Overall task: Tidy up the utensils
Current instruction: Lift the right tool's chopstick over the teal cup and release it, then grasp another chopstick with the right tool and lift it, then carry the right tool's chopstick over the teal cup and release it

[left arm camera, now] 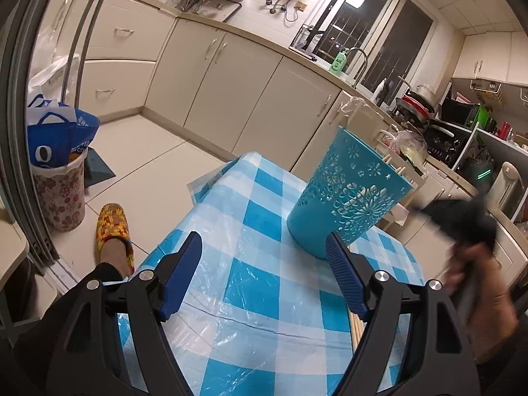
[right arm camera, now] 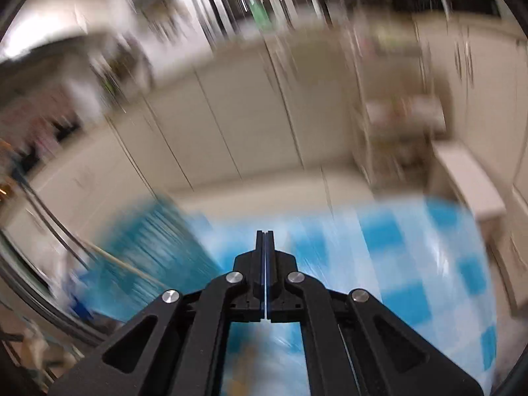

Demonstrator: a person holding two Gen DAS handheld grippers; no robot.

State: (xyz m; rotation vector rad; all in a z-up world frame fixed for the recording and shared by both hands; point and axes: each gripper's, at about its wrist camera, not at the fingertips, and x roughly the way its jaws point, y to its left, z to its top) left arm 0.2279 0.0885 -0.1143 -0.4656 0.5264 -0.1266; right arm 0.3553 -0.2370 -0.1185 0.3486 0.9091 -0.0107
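Your left tongs (left arm camera: 264,264) stand wide apart with nothing between them, low over the checked table (left arm camera: 264,300). Just beyond the right-hand finger stands the teal holder (left arm camera: 349,198), chopsticks (left arm camera: 396,167) poking from its rim. More chopsticks (left arm camera: 357,328) lie beside that finger. Your right tongs (right arm camera: 265,234) are clenched tight and empty above the blurred table.
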